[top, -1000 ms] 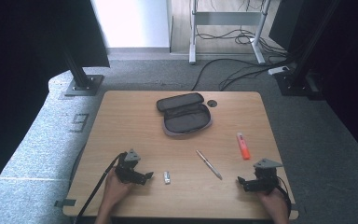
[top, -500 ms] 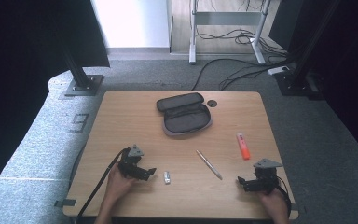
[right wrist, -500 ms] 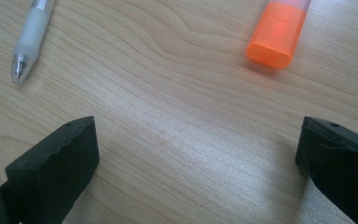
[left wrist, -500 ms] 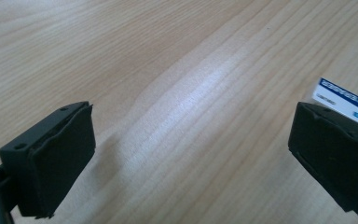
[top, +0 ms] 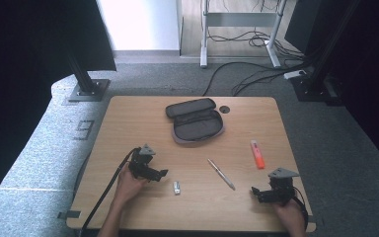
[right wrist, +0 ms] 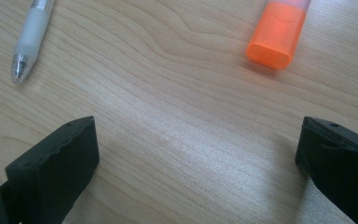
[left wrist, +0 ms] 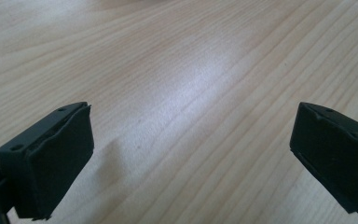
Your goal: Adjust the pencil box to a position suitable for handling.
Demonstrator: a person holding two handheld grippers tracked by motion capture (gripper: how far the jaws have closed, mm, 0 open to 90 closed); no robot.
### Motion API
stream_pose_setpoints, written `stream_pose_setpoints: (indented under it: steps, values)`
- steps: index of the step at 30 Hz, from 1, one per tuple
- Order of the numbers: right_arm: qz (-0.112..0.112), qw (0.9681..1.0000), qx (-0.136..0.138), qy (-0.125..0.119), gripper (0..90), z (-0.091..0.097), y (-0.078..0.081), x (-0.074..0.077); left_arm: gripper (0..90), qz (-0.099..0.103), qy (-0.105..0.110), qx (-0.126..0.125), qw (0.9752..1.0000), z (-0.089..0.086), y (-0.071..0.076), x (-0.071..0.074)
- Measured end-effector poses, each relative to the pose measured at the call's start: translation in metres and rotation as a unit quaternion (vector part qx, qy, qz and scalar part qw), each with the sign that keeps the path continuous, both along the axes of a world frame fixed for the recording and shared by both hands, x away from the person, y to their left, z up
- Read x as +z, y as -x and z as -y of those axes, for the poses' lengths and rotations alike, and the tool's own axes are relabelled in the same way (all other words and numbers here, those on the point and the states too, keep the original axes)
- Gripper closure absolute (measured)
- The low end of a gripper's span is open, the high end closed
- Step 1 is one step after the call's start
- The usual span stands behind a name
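Nothing is packed yet, as far as the table shows. The open pencil case (top: pixel 196 123) lies at the far middle of the table (top: pixel 128 113), unzipped, its lid folded back, and its inside looks empty from the high view. All three loose things are out on the wood: the pen (top: pixel 221 174) lies slantwise near the middle, the orange highlighter (top: pixel 257 154) sits well to its right, and the small metal clip-like piece (top: pixel 177 187) rests near your side, too small to name for certain.

Your left gripper (top: pixel 154 173) hovers low over bare wood with its jaws spread wide and nothing between them; the small metal piece lies just beside it, to its right. Your right gripper (top: pixel 257 192) rests near the front right corner, jaws likewise wide apart and holding nothing. Its own view looks toward the pen's tip (right wrist: pixel 30 39) and the end of the highlighter, both ahead of the jaws and apart from them.

So I'd judge every pick-up and placement remains ahead of you, and the zip after that.
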State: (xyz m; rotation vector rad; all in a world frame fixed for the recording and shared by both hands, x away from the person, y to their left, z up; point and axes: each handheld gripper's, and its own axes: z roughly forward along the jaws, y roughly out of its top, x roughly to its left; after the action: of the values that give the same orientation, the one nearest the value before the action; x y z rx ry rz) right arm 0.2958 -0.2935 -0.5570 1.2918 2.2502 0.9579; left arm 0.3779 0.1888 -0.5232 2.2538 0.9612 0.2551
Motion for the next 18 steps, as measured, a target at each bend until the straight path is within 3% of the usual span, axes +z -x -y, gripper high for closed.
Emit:
stream_pose_setpoints:
  steps: [4, 8, 13, 18]
  values:
    - [0.000, 1.0000, 0.000, 0.000, 0.0, 0.000, 0.000, 0.000, 0.0, -0.001, 0.004, -0.005, 1.0000, 0.003, -0.006, 0.003]
    - [0.000, 1.0000, 0.000, 0.000, 0.0, 0.000, 0.000, 0.000, 0.5, 0.006, -0.011, -0.007, 0.9999, 0.008, -0.011, 0.005]
    - [0.000, 1.0000, 0.000, 0.000, 0.0, 0.000, 0.000, 0.000, 4.4, 0.015, -0.025, 0.008, 0.9995, 0.013, -0.020, 0.012]
    - [0.000, 1.0000, 0.000, 0.000, 0.0, 0.000, 0.000, 0.000, 7.2, 0.017, -0.015, 0.010, 0.9997, 0.017, -0.029, 0.020]
